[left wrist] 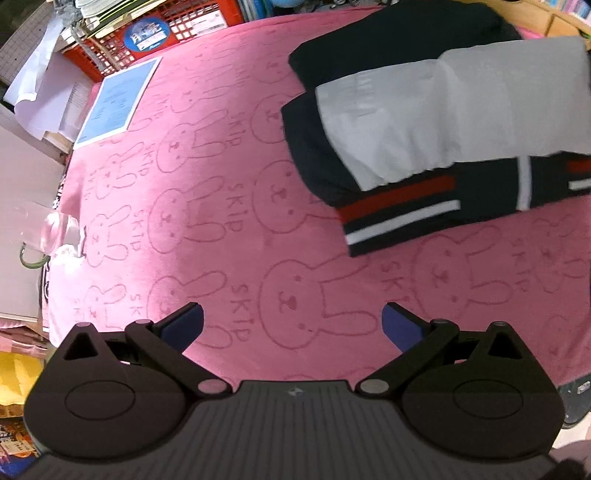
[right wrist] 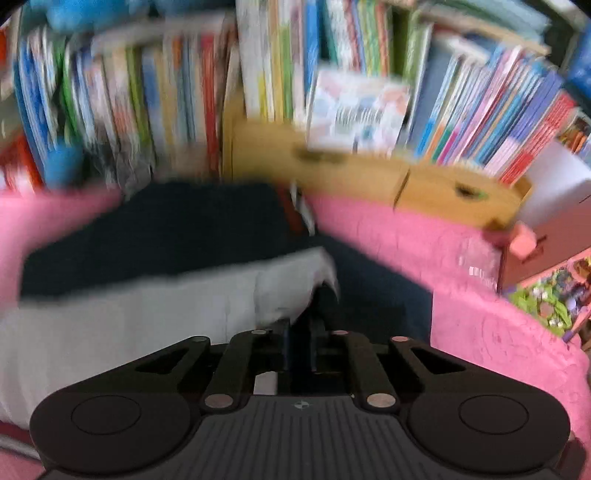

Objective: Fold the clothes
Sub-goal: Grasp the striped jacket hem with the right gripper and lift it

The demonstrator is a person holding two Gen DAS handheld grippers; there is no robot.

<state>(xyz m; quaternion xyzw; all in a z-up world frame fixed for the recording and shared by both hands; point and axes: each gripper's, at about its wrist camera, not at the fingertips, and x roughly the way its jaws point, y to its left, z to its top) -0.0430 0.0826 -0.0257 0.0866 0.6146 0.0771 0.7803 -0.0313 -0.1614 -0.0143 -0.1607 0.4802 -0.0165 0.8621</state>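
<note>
Nearest in the left wrist view, the left tool (left wrist: 291, 321) hangs with its 2 blue-padded fingers (left wrist: 186, 325) spread wide, released and grasping nothing, above the pink plush blanket printed with rabbits and the word "SKIP" (left wrist: 207, 206). Further out on that blanket, toward the right, lies the dark navy garment with red and white stripes (left wrist: 402, 206), partly folded, with a light grey fabric panel (left wrist: 454, 122) laid across its top. Well apart from the clothes, at the blanket's far left edge, rests a pale blue printed sheet of paper (left wrist: 116, 98), and behind it stands a red plastic crate (left wrist: 155, 33).

In the blurred right wrist view, the right tool (right wrist: 300, 332) has its jaws clenched, pinching a corner of the light grey fabric panel (right wrist: 147, 314), which is pulled up towards the camera. The navy garment (right wrist: 155, 236) spreads beyond it on the pink blanket (right wrist: 424, 251). Beyond that stands a yellow wooden bookshelf (right wrist: 354, 170) packed with colourful upright books (right wrist: 177, 92).
</note>
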